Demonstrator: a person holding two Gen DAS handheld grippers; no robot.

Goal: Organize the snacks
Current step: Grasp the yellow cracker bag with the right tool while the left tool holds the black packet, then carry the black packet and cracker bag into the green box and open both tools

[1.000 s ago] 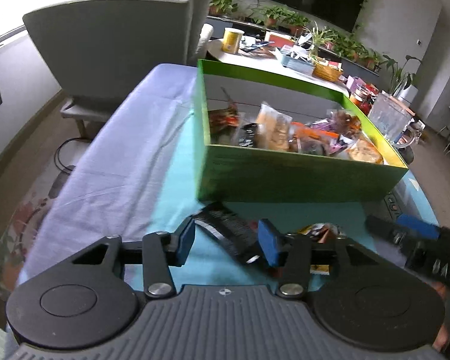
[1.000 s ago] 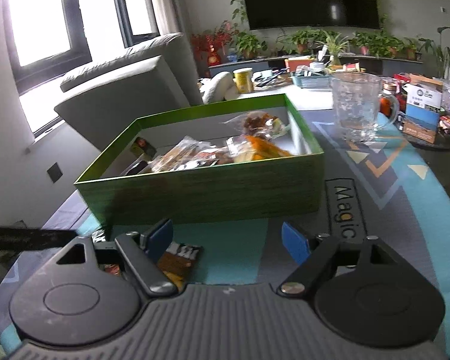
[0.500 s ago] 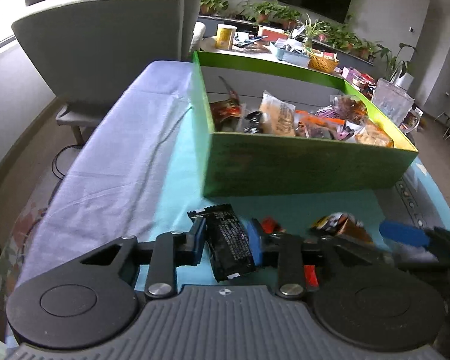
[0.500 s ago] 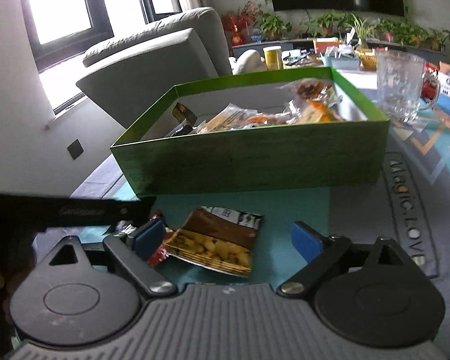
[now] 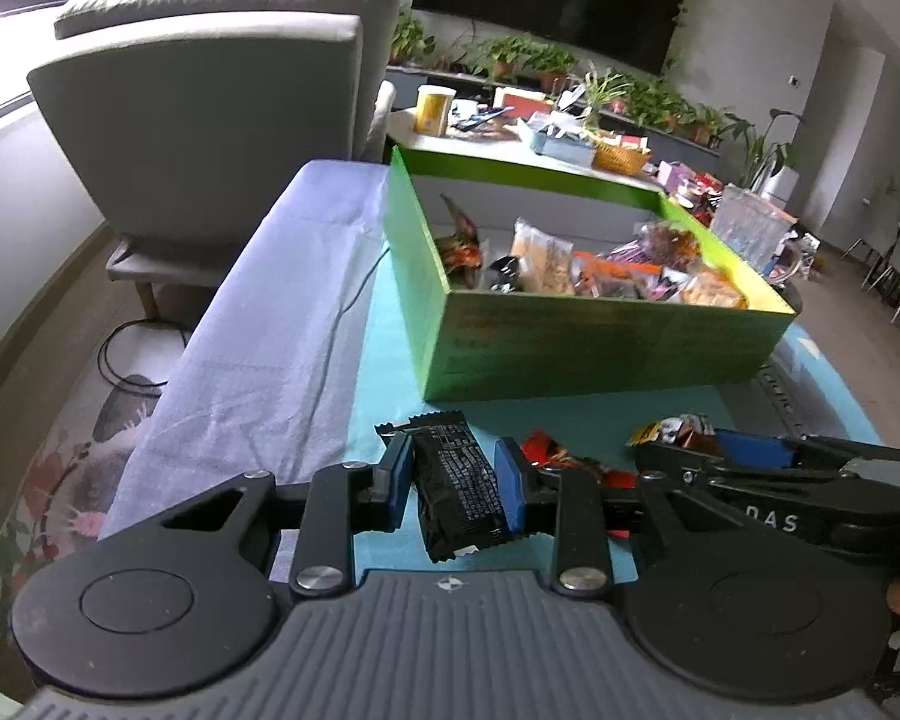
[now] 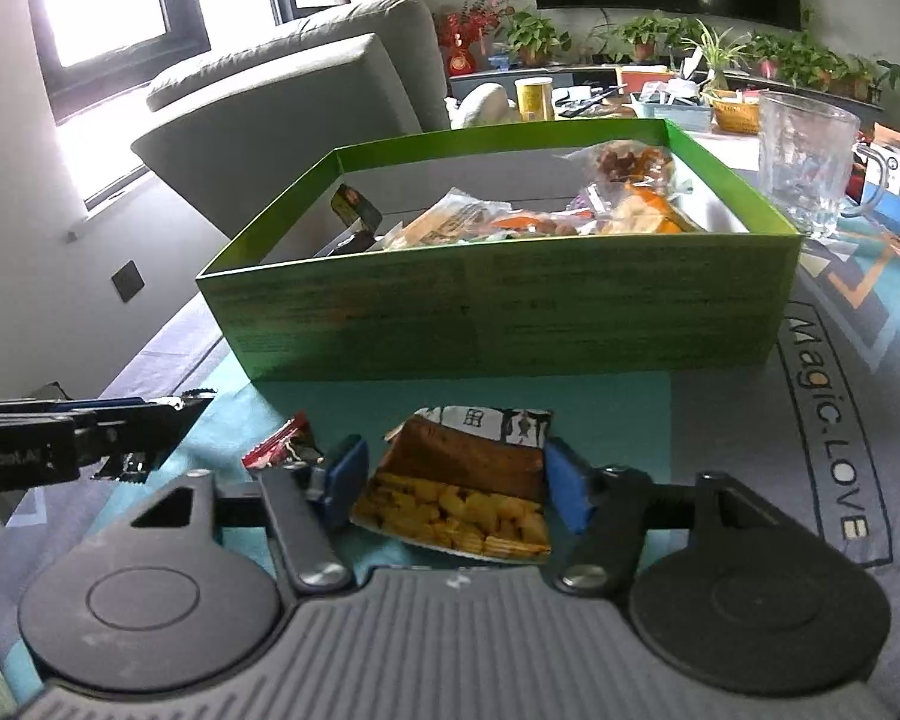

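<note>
My left gripper (image 5: 453, 468) is shut on a black snack packet (image 5: 456, 498), its blue pads pressing both long sides, low over the teal cloth. In the right wrist view the left gripper (image 6: 168, 414) shows at the left edge. The jaws of my right gripper (image 6: 453, 477) are closing on a brown-and-yellow crisps packet (image 6: 468, 480), and both pads touch its edges. A red packet (image 5: 546, 450) lies between the two grippers. Just beyond stands the open green box (image 6: 498, 318), with several snack packets inside.
A glass mug (image 6: 807, 162) stands right of the box, with a small carton behind it. A grey armchair (image 5: 210, 120) is at the far left. A cluttered side table (image 5: 510, 138) lies behind the box. Lettering (image 6: 828, 408) marks the cloth at right.
The left jaws closed onto the black packet and the gripper drew back from the box. The right gripper moved forward and down until the crisps packet lay between its pads.
</note>
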